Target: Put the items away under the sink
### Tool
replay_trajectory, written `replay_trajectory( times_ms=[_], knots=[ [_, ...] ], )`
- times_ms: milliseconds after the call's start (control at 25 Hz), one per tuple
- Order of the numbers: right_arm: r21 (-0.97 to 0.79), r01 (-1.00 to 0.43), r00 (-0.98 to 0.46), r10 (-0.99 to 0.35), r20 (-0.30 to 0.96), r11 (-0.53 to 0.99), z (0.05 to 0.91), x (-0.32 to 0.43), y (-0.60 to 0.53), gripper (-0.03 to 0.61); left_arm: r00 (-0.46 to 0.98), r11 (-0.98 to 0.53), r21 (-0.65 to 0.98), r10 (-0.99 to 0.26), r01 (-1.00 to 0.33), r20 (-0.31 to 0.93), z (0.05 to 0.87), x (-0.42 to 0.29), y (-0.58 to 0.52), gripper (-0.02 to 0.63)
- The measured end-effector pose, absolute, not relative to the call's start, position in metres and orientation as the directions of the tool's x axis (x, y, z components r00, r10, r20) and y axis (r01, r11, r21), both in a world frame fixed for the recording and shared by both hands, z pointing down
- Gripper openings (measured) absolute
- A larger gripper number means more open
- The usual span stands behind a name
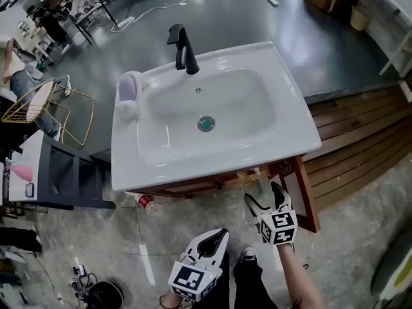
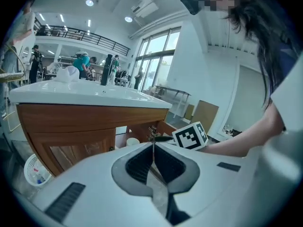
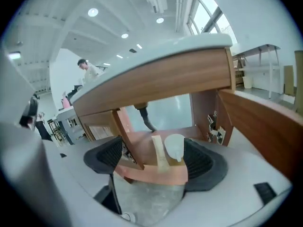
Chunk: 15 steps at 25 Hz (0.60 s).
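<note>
The white sink (image 1: pixel 283 118) sits on a wooden cabinet (image 3: pixel 156 82) with its door (image 3: pixel 265 122) swung open at the right. My right gripper (image 1: pixel 262 195) is open at the cabinet's mouth, nothing between its fingers. Beyond the right gripper (image 3: pixel 156 151), a white container (image 3: pixel 174 148) stands on the cabinet floor. My left gripper (image 1: pixel 221 235) hangs lower and nearer to me, shut and empty; its pads (image 2: pixel 142 162) touch. A white and lilac item (image 1: pixel 129 94) rests on the sink's left rim beside the black faucet (image 1: pixel 183 47).
A red-topped thing (image 1: pixel 145 202) lies on the floor under the cabinet's left front. A white mesh basket (image 2: pixel 35 170) stands on the floor at left. A gold wire stool (image 1: pixel 38 105) and a dark shelf unit (image 1: pixel 71 179) stand left of the sink. A wooden platform (image 1: pixel 360 140) runs along the right.
</note>
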State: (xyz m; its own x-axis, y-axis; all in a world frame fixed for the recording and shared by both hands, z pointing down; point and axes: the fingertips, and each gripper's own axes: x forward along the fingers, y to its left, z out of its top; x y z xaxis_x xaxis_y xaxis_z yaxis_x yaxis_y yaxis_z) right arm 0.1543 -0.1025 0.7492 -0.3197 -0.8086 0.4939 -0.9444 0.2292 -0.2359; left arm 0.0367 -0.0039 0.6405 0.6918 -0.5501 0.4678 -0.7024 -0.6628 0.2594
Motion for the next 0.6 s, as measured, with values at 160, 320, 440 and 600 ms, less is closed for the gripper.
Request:
replay_trajectory(
  times_ms=[160, 320, 440, 600],
  knots=[
    [-0.306, -0.918, -0.374, -0.808, 0.456, 0.253, 0.704, 0.148, -0.087, 0.419, 0.680, -0.640, 0.269, -0.572, -0.720, 0.459, 0.622, 0.039, 0.007, 0.019],
    [-0.288, -0.898, -0.433, -0.779, 0.454, 0.332, 0.668, 0.144, -0.082, 0.419, 0.652, -0.587, 0.293, -0.623, -0.755, 0.432, 0.601, 0.042, 0.007, 0.019],
    [-0.322, -0.882, -0.462, -0.769, 0.441, 0.344, 0.641, 0.144, -0.075, 0.419, 0.639, -0.568, 0.296, -0.647, -0.768, 0.416, 0.583, 0.042, 0.008, 0.018],
    [-0.359, -0.854, -0.509, -0.749, 0.425, 0.377, 0.601, 0.138, -0.060, 0.419, 0.630, -0.567, 0.277, -0.667, -0.776, 0.397, 0.554, 0.039, 0.009, 0.018]
  ],
)
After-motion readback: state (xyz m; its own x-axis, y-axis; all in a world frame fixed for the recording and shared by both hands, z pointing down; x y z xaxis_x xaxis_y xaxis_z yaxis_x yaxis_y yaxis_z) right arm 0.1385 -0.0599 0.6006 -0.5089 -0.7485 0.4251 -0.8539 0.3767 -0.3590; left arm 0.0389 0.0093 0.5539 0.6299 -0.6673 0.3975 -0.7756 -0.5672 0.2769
